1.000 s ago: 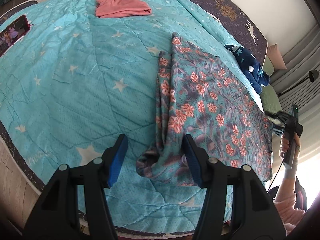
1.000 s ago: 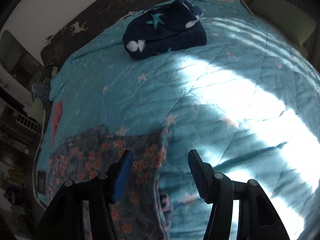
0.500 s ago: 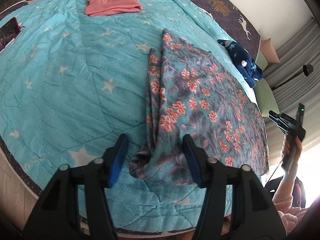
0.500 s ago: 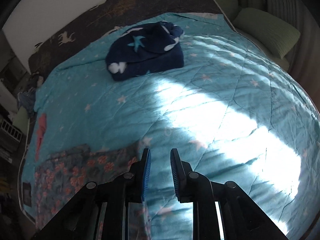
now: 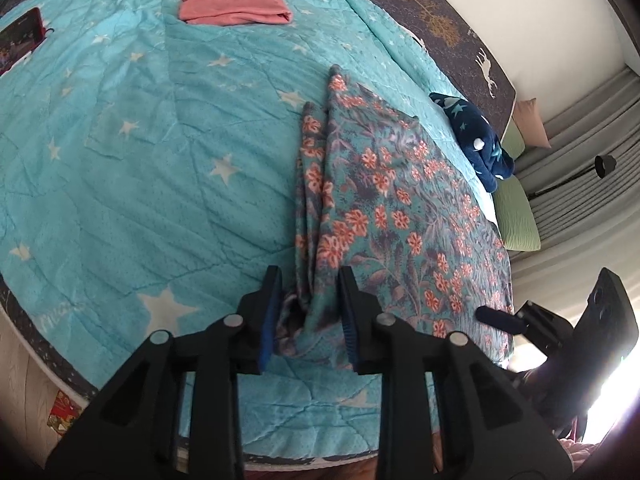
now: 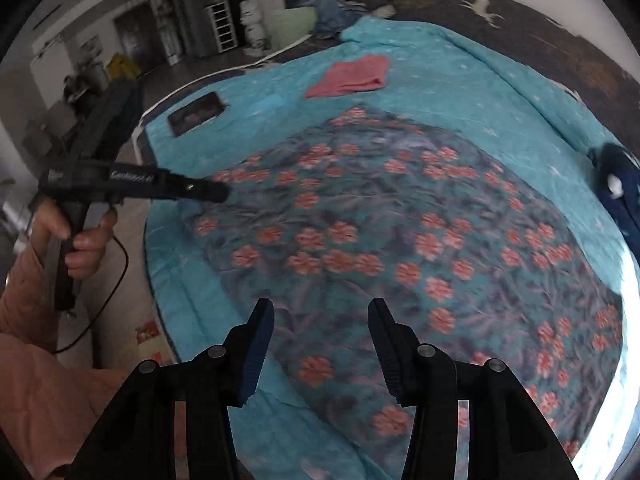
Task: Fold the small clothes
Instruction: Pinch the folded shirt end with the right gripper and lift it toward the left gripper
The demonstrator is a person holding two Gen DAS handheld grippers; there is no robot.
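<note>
A teal floral garment [image 5: 384, 208] lies spread on the star-print quilt [image 5: 140, 160], its left side folded into a long bunched ridge. My left gripper [image 5: 310, 316] straddles the near corner of that ridge. Its jaws are closing with the bunched cloth between the blue pads, which do not clearly pinch it. The right wrist view shows this left gripper [image 6: 212, 192] from the side, in a person's hand. My right gripper [image 6: 320, 344] hovers over the near edge of the floral garment [image 6: 400, 232]. Its jaws are opening, with nothing between them.
A folded pink garment [image 5: 236, 0] lies far up the quilt and a navy star-print bundle [image 5: 476, 140] at the right edge. A phone [image 6: 196, 114] rests near the left side. A green pillow [image 5: 516, 216] sits beyond; the bed edge and floor are close below.
My left jaws have narrowed around the garment's bunched corner. The right gripper closed over bare quilt, then swung and rolled across to the garment's near edge and reopened.
</note>
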